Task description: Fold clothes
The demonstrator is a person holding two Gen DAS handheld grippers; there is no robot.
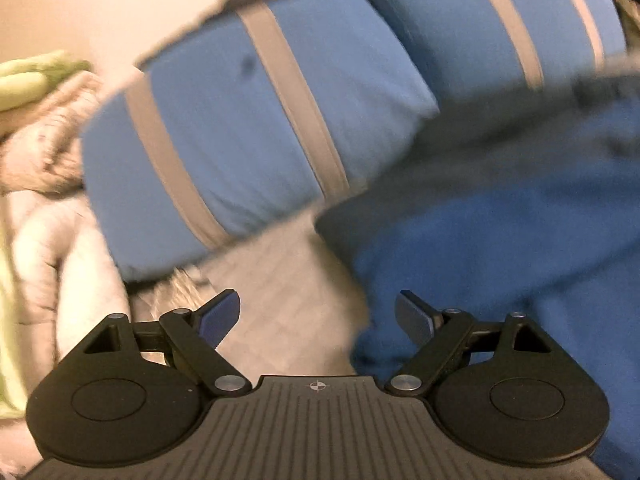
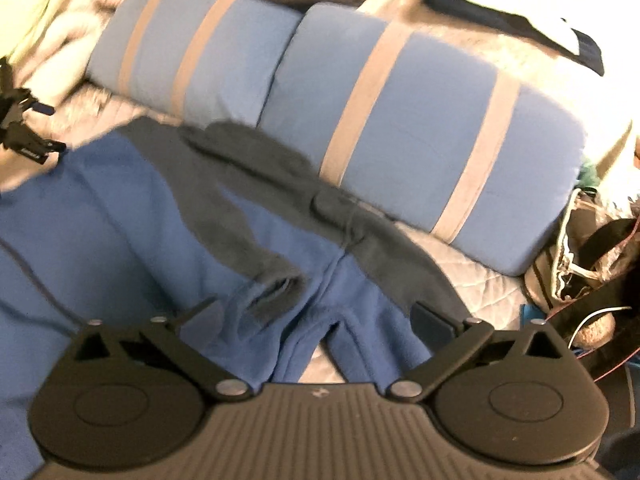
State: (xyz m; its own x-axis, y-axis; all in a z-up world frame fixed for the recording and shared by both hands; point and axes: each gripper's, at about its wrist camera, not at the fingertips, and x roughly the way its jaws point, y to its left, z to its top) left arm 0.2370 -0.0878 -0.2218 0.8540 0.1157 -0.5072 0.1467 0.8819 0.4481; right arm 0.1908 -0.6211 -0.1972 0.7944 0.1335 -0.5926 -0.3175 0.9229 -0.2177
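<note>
Blue fleece garment with dark grey panels lies spread on our quilted bed cover, right beneath and ahead of our right gripper, whose jaws stand wide apart with nothing clamped. Our left gripper hangs with jaws apart too, the fleece off to its right. Only the right view catches the left gripper from outside; only the left view shows the lime-green cloth. Striped blue pillows sit behind.

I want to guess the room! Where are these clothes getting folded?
Probably a bedroom, on a bed. Two blue striped pillows lie behind the blue garment, and a quilted cover shows under them.
</note>
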